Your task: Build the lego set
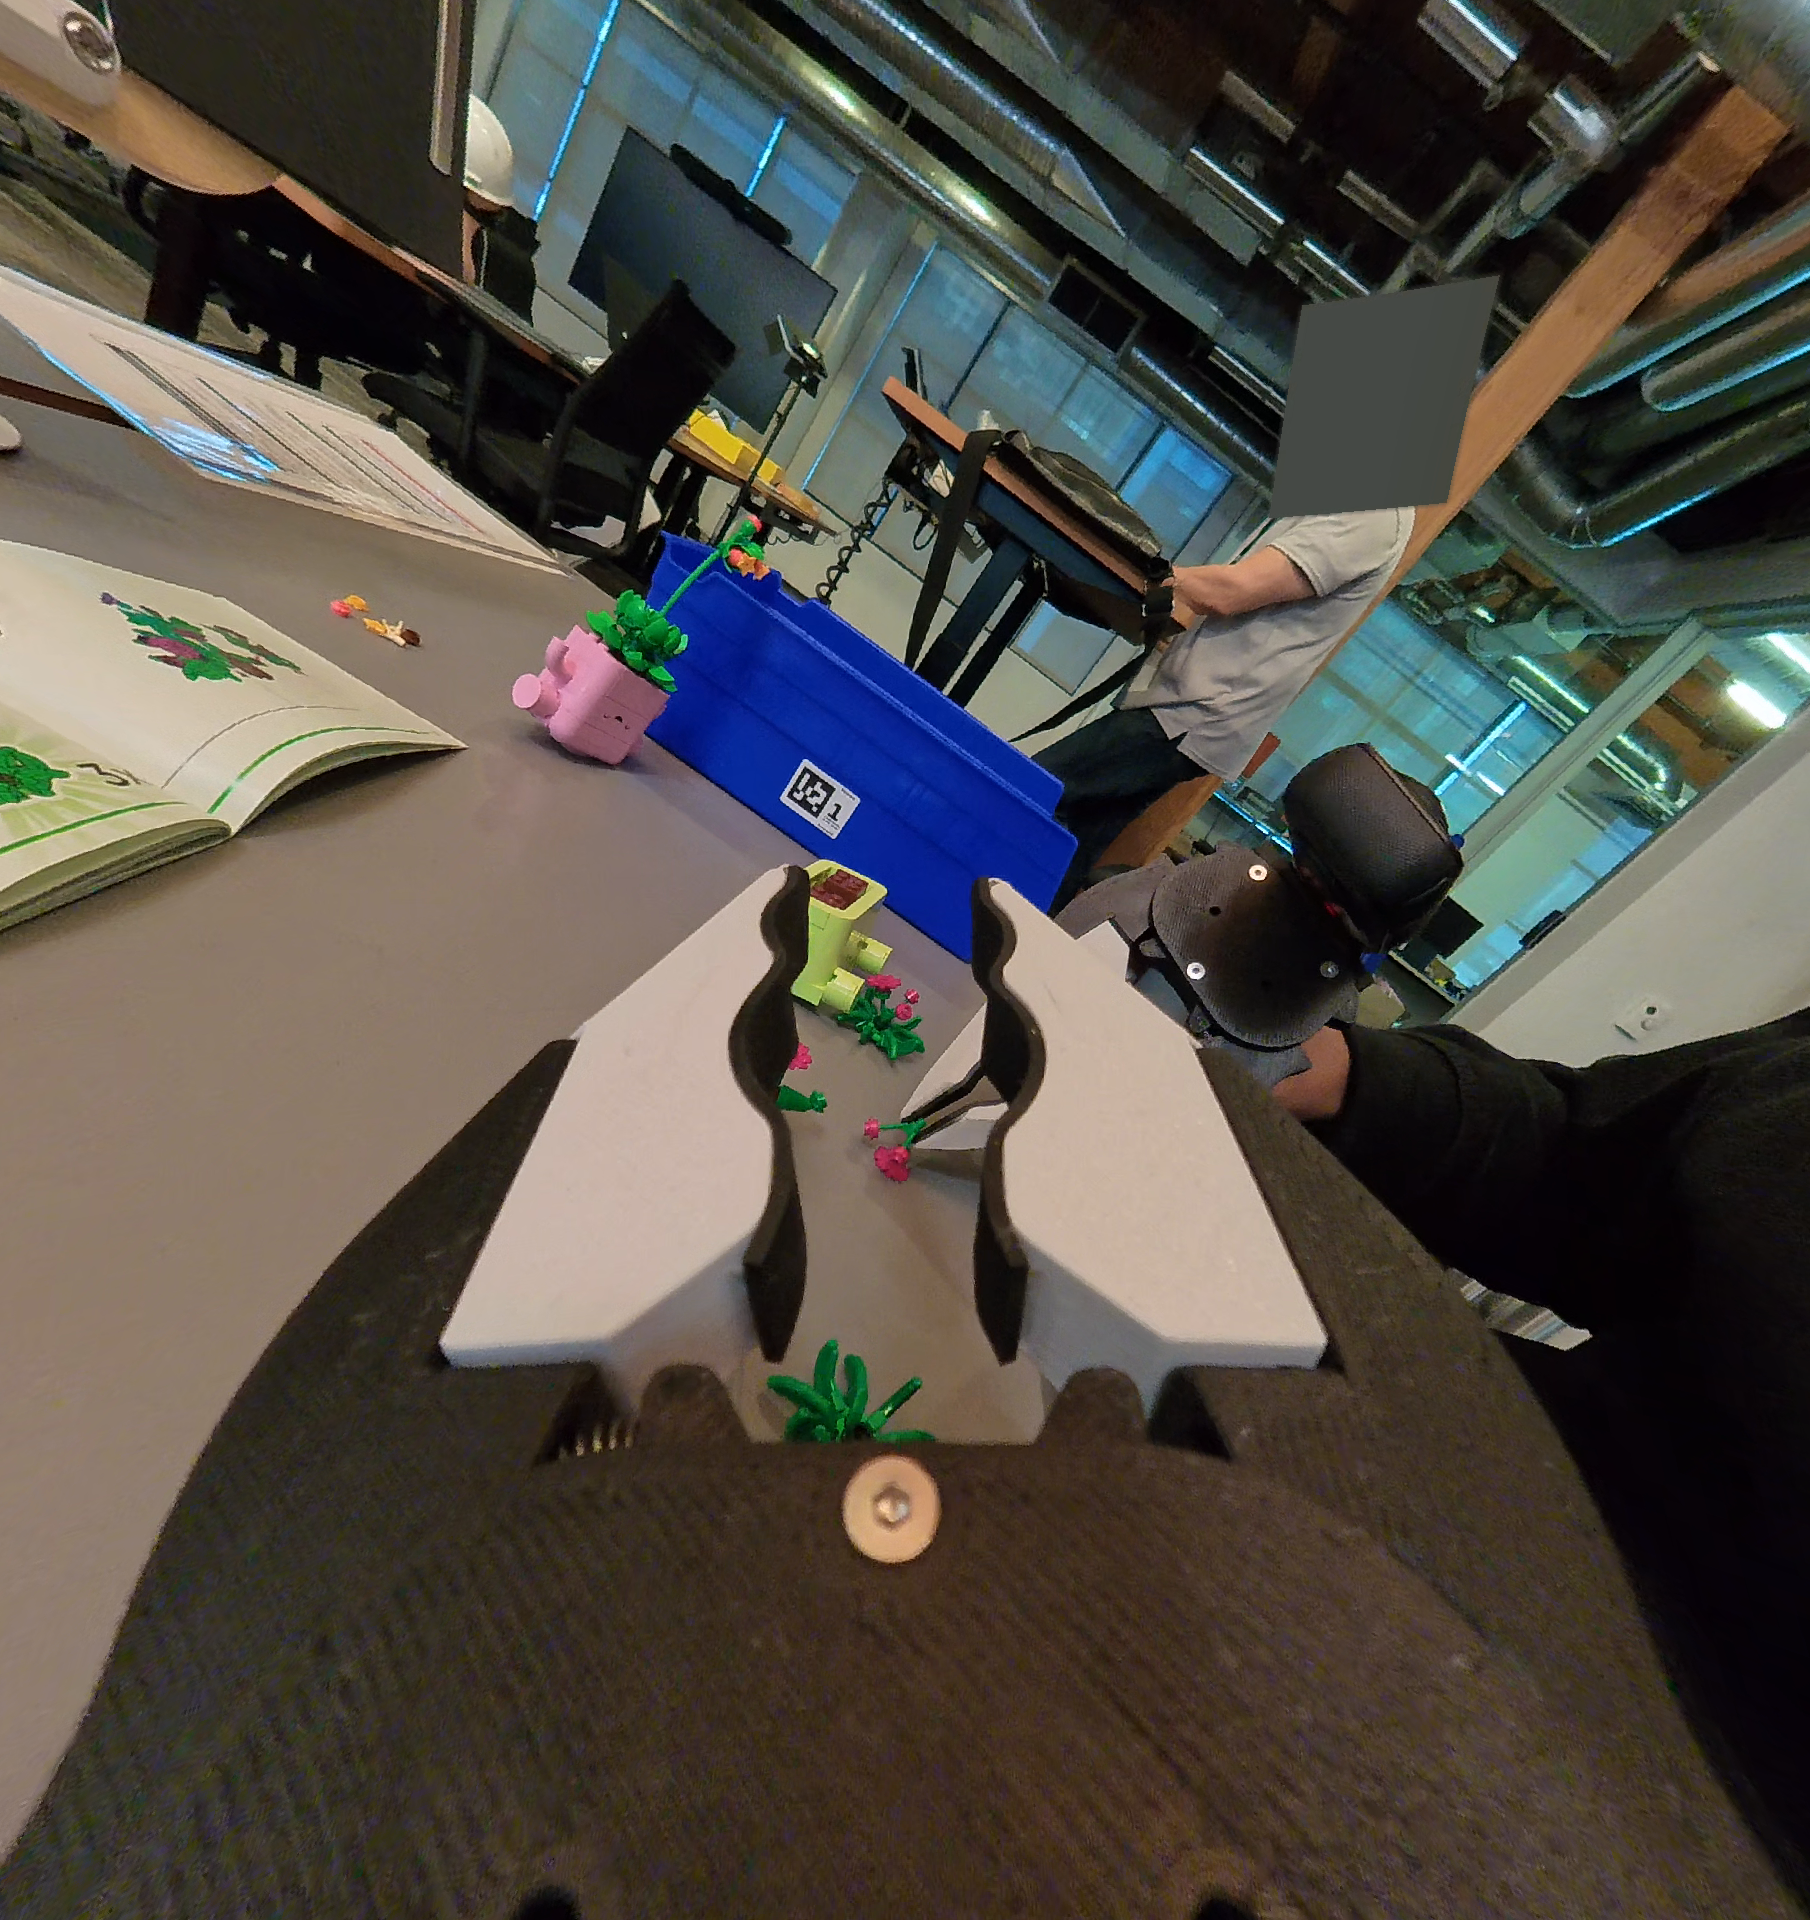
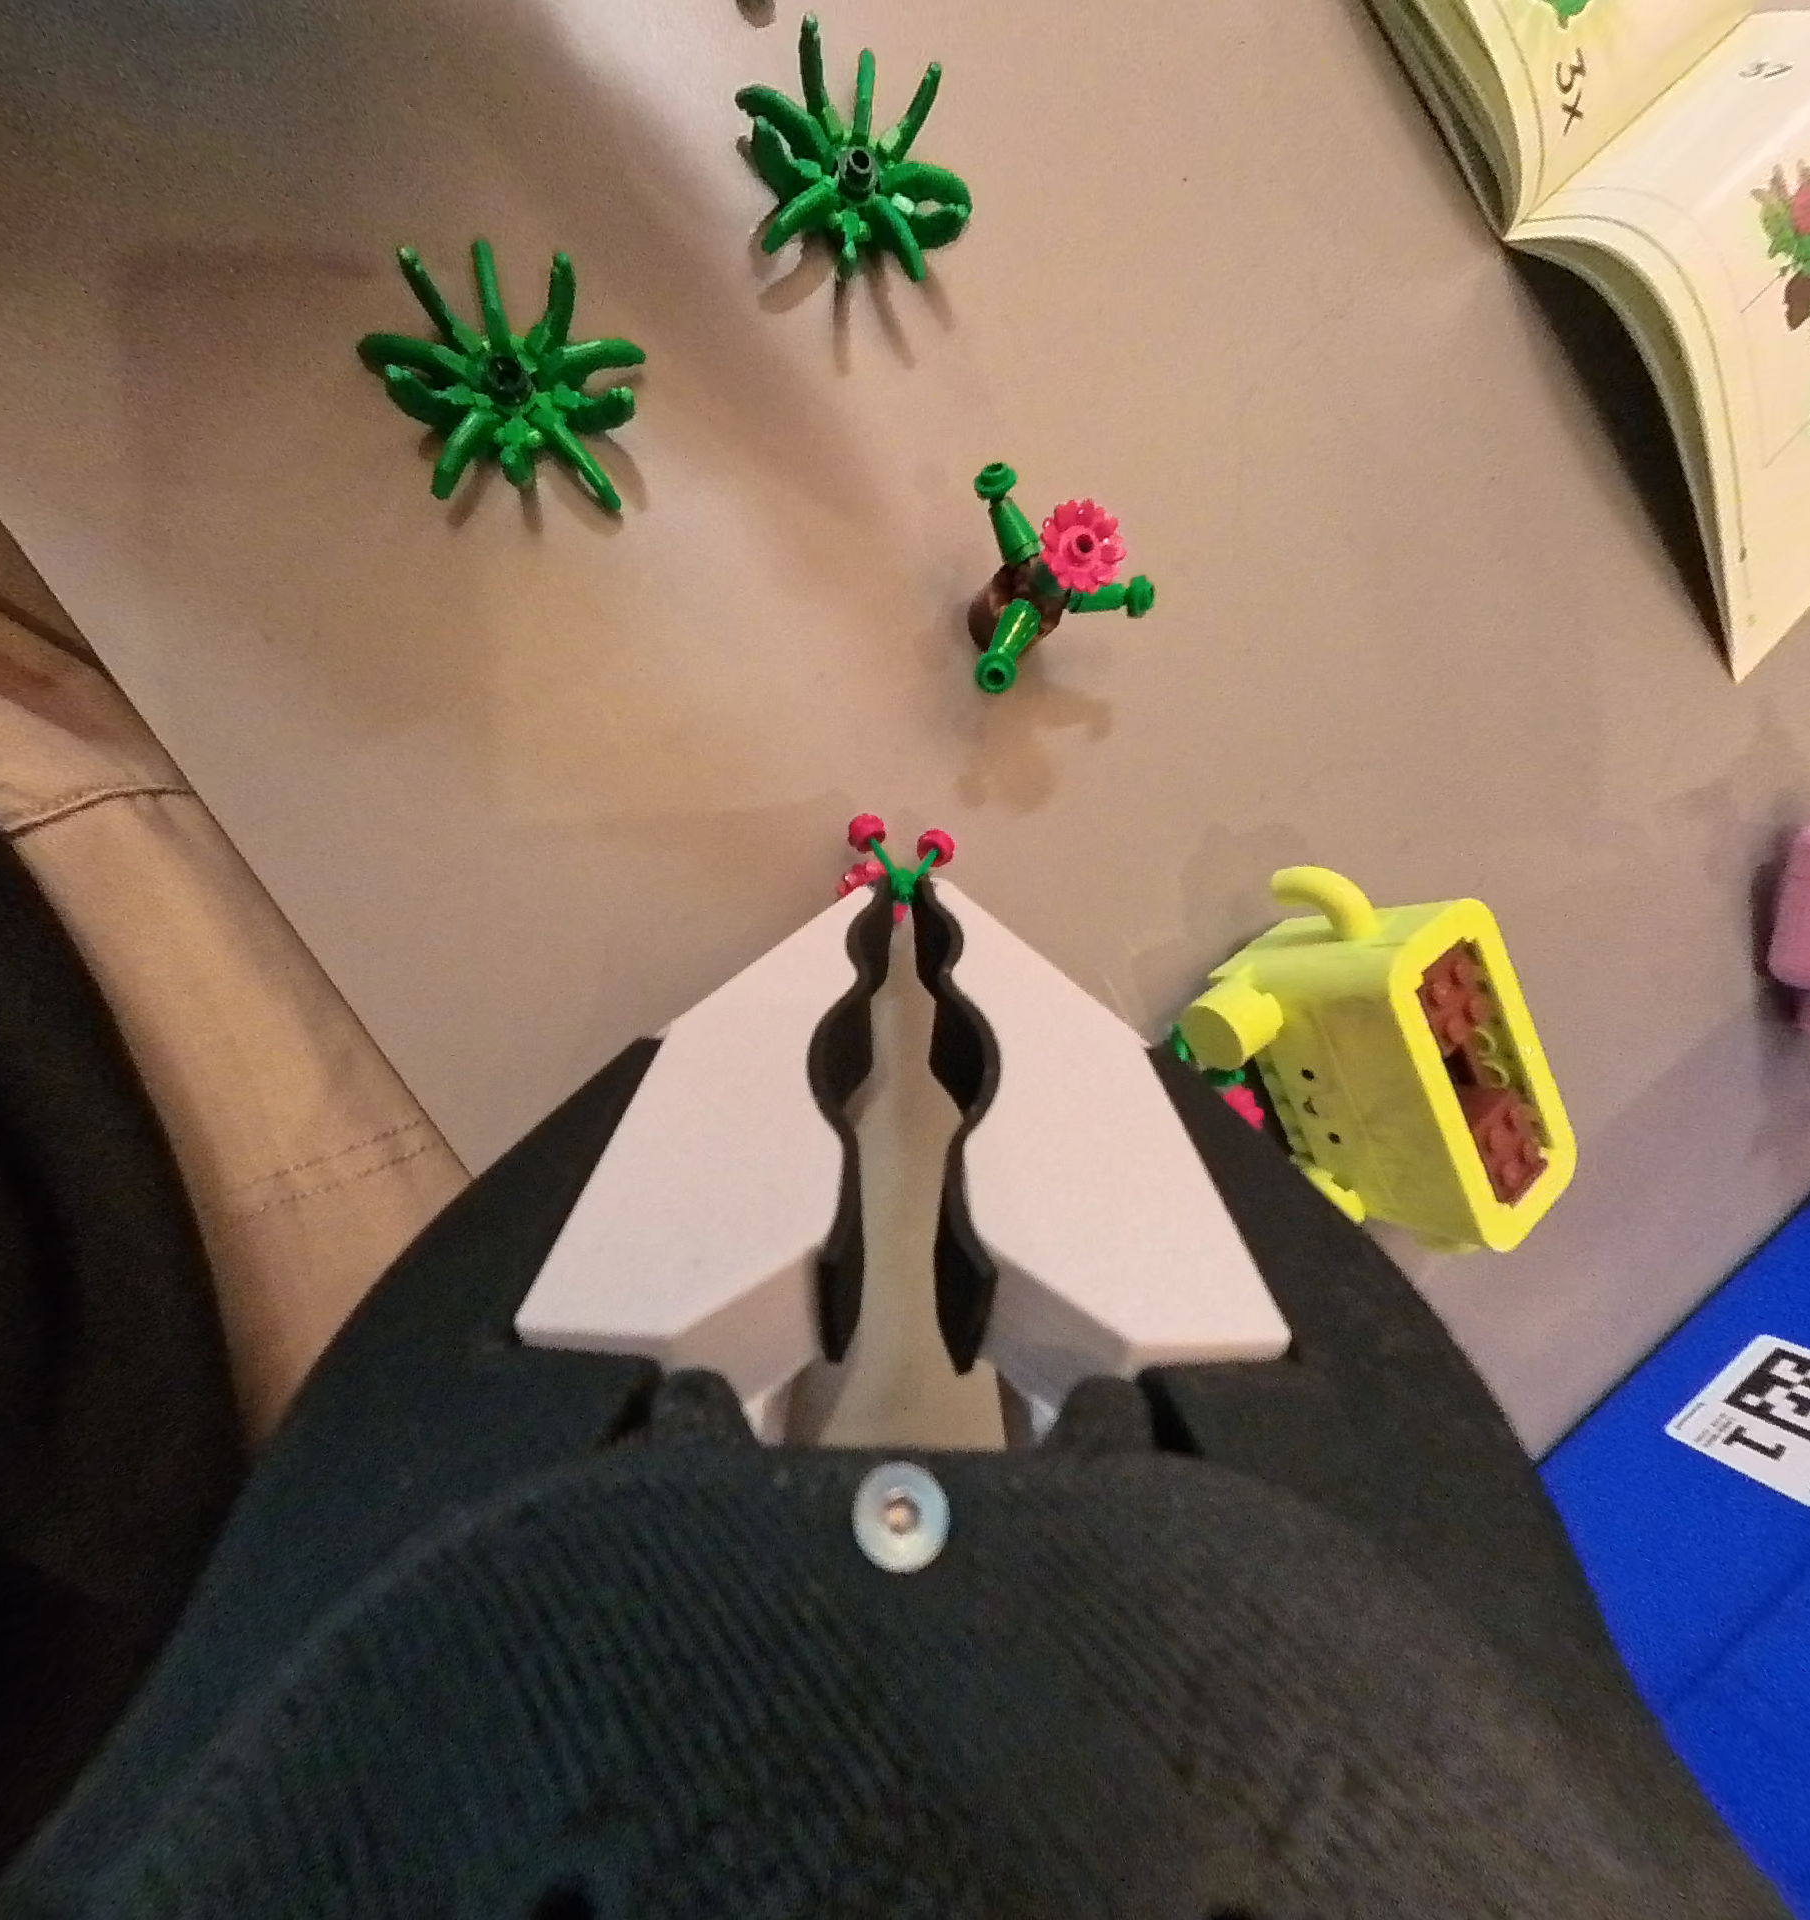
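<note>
1. Grey counter point(image 2: 1296, 520), plant pieces scattered beside the lime pot point(image 2: 1400, 1070).
2. Right hand-held gripper point(image 2: 906, 902) pinches the pink-bud sprig point(image 2: 896, 857) by its thin stem: light and probably fragile, so grip gently.
3. Left hand-held gripper point(image 1: 890, 914) hovers, parted, empty.

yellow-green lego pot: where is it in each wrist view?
Left wrist view: yellow-green pot, upright, just past the left tongs' tips, before the blue bin.
Right wrist view: pot at right of centre, opening facing the camera, beside the right tongs.
Shared landmark: the blue bin.
</note>
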Action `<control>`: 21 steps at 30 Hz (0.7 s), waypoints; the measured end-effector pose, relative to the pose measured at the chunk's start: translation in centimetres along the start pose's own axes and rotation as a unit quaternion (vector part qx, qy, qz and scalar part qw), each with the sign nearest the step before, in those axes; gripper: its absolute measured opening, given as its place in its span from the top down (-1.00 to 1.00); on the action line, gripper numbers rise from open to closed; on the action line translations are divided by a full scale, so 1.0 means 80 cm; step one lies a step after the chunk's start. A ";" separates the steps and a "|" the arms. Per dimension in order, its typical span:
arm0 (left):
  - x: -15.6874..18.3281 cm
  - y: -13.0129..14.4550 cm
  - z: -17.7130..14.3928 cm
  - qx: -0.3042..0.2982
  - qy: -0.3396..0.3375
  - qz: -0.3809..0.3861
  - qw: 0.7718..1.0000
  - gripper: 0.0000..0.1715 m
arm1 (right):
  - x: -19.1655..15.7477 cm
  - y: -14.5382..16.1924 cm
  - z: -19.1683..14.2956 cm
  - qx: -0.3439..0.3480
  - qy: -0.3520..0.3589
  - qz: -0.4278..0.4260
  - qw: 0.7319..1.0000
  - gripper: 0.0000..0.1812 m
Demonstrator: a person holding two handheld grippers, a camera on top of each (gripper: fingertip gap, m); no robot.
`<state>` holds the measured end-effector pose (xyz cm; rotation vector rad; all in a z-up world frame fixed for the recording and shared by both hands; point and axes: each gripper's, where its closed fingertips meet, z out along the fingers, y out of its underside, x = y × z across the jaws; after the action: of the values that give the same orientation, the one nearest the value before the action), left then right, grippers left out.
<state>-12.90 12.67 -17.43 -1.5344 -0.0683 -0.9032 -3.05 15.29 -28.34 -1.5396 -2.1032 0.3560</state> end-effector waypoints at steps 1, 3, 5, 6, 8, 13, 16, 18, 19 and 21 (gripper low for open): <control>0.000 0.000 0.000 0.000 0.000 0.000 1.000 0.66 | 0.000 0.000 0.000 0.001 0.000 0.000 1.000 0.97; 0.000 0.000 0.000 0.000 0.000 0.000 1.000 0.66 | 0.000 0.000 0.000 0.003 0.000 -0.001 1.000 0.97; 0.000 0.000 0.000 0.000 0.000 -0.001 1.000 0.66 | 0.000 0.000 0.001 0.002 0.000 -0.003 1.000 0.97; 0.000 0.000 0.000 0.000 0.000 -0.001 1.000 0.66 | -0.001 -0.001 0.001 0.001 0.000 -0.004 1.000 0.97; 0.000 0.001 0.000 -0.001 -0.001 0.000 1.000 0.66 | -0.001 -0.001 0.001 -0.002 0.000 -0.006 1.000 0.97; 0.000 0.001 0.000 -0.002 -0.001 0.000 1.000 0.66 | -0.001 0.000 0.001 -0.008 -0.003 -0.008 1.000 0.97; 0.000 0.001 0.000 -0.002 -0.001 -0.001 1.000 0.66 | -0.001 0.000 0.001 -0.009 -0.005 -0.005 1.000 0.97; 0.000 0.001 0.000 -0.002 0.000 -0.001 1.000 0.66 | -0.001 0.000 0.001 -0.009 -0.006 -0.005 1.000 0.97; 0.000 0.001 0.000 -0.002 0.000 -0.001 1.000 0.66 | -0.001 0.000 0.001 -0.009 -0.006 -0.005 1.000 0.97; 0.000 0.001 0.000 -0.002 -0.001 -0.001 1.000 0.66 | -0.001 0.001 0.001 -0.010 -0.006 -0.007 1.000 0.97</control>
<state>-12.86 12.64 -17.49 -1.5388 -0.0690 -0.9045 -3.02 15.23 -28.45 -1.5369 -2.1325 0.3400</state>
